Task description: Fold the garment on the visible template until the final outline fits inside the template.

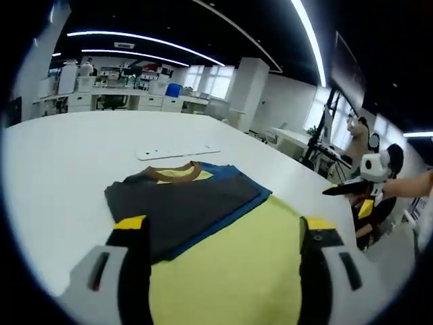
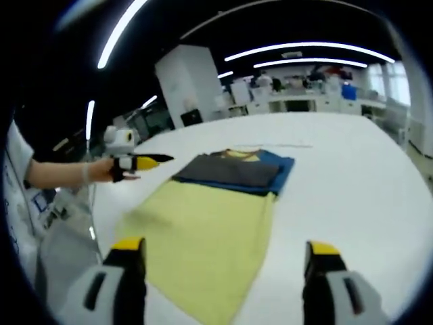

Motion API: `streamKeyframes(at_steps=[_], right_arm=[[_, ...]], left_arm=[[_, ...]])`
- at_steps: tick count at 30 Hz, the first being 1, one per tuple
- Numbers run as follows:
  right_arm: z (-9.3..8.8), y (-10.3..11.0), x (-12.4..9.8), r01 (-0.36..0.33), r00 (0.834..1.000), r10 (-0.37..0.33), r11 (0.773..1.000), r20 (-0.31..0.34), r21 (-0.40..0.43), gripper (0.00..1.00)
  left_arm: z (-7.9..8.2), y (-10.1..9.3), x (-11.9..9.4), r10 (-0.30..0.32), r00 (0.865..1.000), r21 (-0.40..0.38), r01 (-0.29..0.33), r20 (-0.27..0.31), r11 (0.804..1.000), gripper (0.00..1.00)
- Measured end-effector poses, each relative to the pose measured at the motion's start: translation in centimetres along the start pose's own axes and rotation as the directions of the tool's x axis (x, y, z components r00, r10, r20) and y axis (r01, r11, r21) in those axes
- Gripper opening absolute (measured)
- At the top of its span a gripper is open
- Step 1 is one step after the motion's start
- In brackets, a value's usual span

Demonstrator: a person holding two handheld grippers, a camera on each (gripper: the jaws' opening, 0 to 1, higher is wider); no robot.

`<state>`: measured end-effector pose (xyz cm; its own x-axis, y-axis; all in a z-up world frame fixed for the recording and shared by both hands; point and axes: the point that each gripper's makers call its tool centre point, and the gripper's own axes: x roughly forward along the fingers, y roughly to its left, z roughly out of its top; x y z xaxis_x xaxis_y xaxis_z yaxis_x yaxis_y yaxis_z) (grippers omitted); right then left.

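Observation:
A garment lies flat on the white table [image 1: 61,176]. Its yellow body [image 1: 230,271] reaches toward me, and a dark grey and blue part [image 1: 189,203] is folded over it below the brown collar [image 1: 177,172]. My left gripper [image 1: 223,225] hovers open just above the yellow cloth, holding nothing. In the right gripper view the same garment [image 2: 203,230] lies ahead, dark part [image 2: 233,172] at the far end. My right gripper [image 2: 225,247] is open and holds nothing above the near hem. Each gripper also shows side-on in the other's view: the right [image 1: 352,188], the left [image 2: 145,161].
A flat white strip [image 1: 177,151] lies on the table just beyond the collar. A dark stand [image 1: 325,128] rises past the table's right edge. Desks and shelves [image 1: 122,95] line the far wall. A hand and forearm [image 2: 61,172] hold the left gripper off the table's edge.

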<state>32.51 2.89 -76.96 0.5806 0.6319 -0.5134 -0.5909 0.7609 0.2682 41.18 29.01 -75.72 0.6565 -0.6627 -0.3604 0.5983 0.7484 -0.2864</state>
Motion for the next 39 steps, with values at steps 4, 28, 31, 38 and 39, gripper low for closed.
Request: streamKeyframes(at_steps=[4, 28, 31, 38, 39], right_arm=[[-0.6, 0.0, -0.3, 0.008, 1.0, -0.008, 1.0, -0.013, -0.012, 0.97], [-5.8, 1.1, -1.1, 0.002, 0.991, -0.001, 1.0, -0.133, 0.006, 0.74], [-6.6, 1.1, -1.1, -0.002, 0.989, 0.002, 1.0, -0.148, 0.005, 0.68], [-8.0, 1.4, -1.4, -0.011, 0.983, 0.021, 0.998, -0.183, 0.054, 0.53], [-8.0, 1.3, -1.3, -0.009, 0.983, 0.021, 0.998, -0.18, 0.069, 0.51]], left_arm=[[-2.0, -1.1, -2.1, -0.002, 0.999, 0.015, 0.003, -0.043, 1.0, 0.88], [-10.2, -2.9, -11.6, 0.032, 0.989, -0.068, -0.042, -0.142, 0.997, 0.74], [-11.6, -2.6, -12.4, 0.031, 0.985, -0.091, -0.047, -0.167, 0.995, 0.7], [-13.3, -2.3, -14.0, 0.038, 0.981, -0.151, -0.067, -0.189, 0.986, 0.57], [-13.9, -2.3, -14.3, 0.032, 0.977, -0.184, -0.072, -0.21, 0.98, 0.56]])
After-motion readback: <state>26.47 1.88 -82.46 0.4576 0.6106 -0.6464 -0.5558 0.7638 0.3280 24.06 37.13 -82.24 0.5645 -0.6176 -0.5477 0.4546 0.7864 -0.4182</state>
